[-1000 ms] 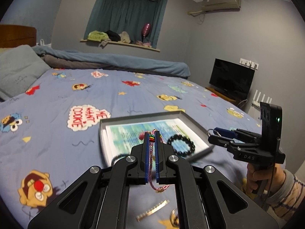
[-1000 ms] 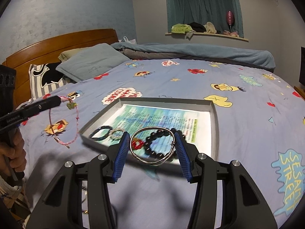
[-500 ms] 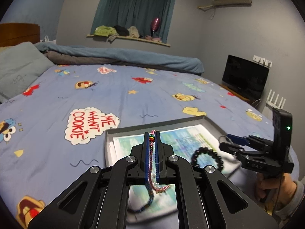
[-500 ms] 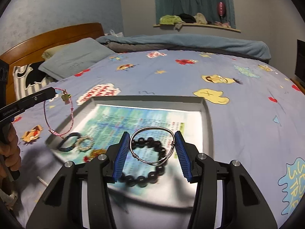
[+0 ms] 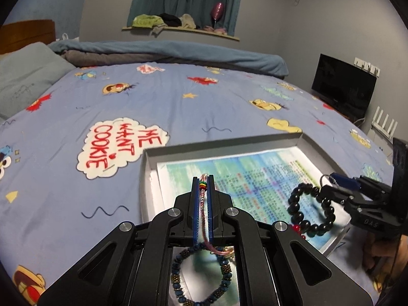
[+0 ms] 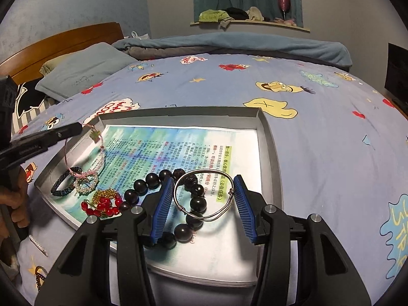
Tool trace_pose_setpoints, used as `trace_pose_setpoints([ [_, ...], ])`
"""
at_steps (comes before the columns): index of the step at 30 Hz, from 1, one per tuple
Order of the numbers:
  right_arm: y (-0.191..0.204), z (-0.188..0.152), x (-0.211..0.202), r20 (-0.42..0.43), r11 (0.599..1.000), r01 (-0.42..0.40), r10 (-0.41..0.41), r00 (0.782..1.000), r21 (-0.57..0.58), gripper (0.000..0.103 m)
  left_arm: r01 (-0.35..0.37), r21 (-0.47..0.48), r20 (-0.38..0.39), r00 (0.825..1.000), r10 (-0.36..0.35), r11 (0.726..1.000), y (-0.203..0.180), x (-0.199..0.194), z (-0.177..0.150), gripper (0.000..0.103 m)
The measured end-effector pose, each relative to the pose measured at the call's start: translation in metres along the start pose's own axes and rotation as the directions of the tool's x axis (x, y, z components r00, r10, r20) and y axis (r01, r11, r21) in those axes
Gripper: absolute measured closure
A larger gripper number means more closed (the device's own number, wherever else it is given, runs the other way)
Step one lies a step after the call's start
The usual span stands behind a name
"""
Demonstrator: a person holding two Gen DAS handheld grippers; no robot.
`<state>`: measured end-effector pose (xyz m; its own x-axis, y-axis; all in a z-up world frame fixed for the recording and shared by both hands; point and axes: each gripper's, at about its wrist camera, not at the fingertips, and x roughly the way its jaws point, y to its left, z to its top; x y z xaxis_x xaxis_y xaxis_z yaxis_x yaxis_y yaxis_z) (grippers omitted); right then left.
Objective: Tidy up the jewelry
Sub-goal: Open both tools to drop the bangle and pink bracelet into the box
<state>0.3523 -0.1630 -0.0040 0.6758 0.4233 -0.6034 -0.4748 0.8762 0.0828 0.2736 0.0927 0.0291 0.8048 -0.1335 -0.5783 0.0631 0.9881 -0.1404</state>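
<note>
My right hand-held gripper [image 6: 204, 205] clasps a wire bangle [image 6: 203, 195] over the black beads [image 6: 163, 193] in the tray [image 6: 267, 137]. My left hand-held gripper [image 5: 203, 199] pinches a pink cord [image 5: 202, 196] above the tray's near-left corner, on the bed [image 6: 318, 132].

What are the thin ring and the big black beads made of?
The ring looks like bare silvery metal wire: thin, shiny, with twisted wrapped joins. The black bead bracelet seems polished stone, glass or lacquered wood; glossy highlights show, but the look leaves it open.

Tray [image 6: 267, 137] on the bed [image 6: 318, 117], bead bracelet [image 6: 163, 186] in the tray, pillow [image 6: 84, 68] behind left.
</note>
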Motion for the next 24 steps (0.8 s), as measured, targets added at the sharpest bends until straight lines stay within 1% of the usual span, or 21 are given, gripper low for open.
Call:
trace_pose_setpoints([
  [2, 0.000, -0.001, -0.001, 0.007, 1.000, -0.004, 0.004, 1.000, 0.000, 0.054, -0.008, 0.007, -0.005, 1.000, 0.008, 1.000, -0.002, 0.002, -0.003, 0.095],
  [4, -0.001, -0.002, -0.003, 0.018, 1.000, -0.015, 0.015, 1.000, 0.003, 0.054, -0.013, 0.016, 0.003, 1.000, 0.013, 1.000, -0.004, 0.002, -0.005, 0.080],
  [5, -0.001, -0.003, -0.004, 0.024, 1.000, -0.022, 0.022, 0.999, 0.004, 0.054, -0.017, 0.028, 0.015, 1.000, 0.016, 0.999, -0.006, -0.001, -0.005, 0.076],
  [6, -0.002, -0.004, -0.006, 0.036, 0.999, -0.038, 0.037, 0.999, 0.007, 0.053, -0.018, 0.035, 0.026, 1.000, 0.018, 0.999, -0.007, -0.003, -0.006, 0.069],
  [7, -0.003, -0.005, -0.008, 0.047, 0.998, -0.056, 0.055, 0.997, 0.009, 0.052, -0.022, 0.040, 0.036, 0.999, 0.020, 0.999, -0.008, -0.005, -0.005, 0.060],
  [8, -0.004, -0.006, -0.011, 0.058, 0.997, -0.075, 0.074, 0.996, 0.010, 0.049, -0.026, 0.042, 0.048, 0.999, 0.024, 0.999, -0.008, -0.009, -0.005, 0.055],
  [9, -0.005, -0.007, -0.015, 0.076, 0.996, -0.091, 0.090, 0.993, 0.008, 0.045, -0.026, 0.041, 0.057, 0.998, 0.024, 0.999, -0.008, -0.011, -0.005, 0.045],
  [10, -0.006, -0.008, -0.019, 0.096, 0.996, -0.087, 0.086, 0.992, 0.011, 0.042, -0.023, 0.037, 0.069, 0.997, 0.021, 0.999, -0.008, -0.015, -0.005, 0.037],
  [11, -0.007, -0.009, -0.023, 0.112, 0.996, -0.089, 0.086, 0.990, 0.017, 0.037, -0.022, 0.035, 0.077, 0.997, 0.019, 0.999, -0.008, -0.018, -0.005, 0.034],
  [14, -0.011, -0.011, -0.031, 0.145, 0.996, -0.086, 0.080, 0.986, 0.039, 0.036, -0.015, 0.030, 0.088, 0.996, 0.012, 0.999, -0.008, -0.024, -0.005, 0.032],
  [15, -0.011, -0.011, -0.033, 0.148, 0.996, -0.086, 0.079, 0.986, 0.040, 0.036, -0.016, 0.028, 0.091, 0.996, 0.014, 0.999, -0.008, -0.027, -0.005, 0.024],
  [16, -0.010, -0.012, -0.035, 0.152, 0.996, -0.084, 0.077, 0.985, 0.038, 0.036, -0.016, 0.025, 0.100, 0.995, 0.013, 1.000, -0.008, -0.031, -0.005, 0.023],
  [20, -0.002, -0.017, -0.041, 0.152, 0.998, -0.064, 0.062, 0.986, 0.010, 0.035, -0.002, 0.013, 0.108, 0.994, 0.001, 1.000, -0.006, -0.046, -0.013, 0.023],
  [24, 0.001, -0.022, -0.047, 0.152, 0.998, -0.061, 0.059, 0.987, 0.005, 0.035, 0.005, 0.010, 0.102, 0.995, -0.006, 1.000, -0.003, -0.062, -0.025, 0.023],
])
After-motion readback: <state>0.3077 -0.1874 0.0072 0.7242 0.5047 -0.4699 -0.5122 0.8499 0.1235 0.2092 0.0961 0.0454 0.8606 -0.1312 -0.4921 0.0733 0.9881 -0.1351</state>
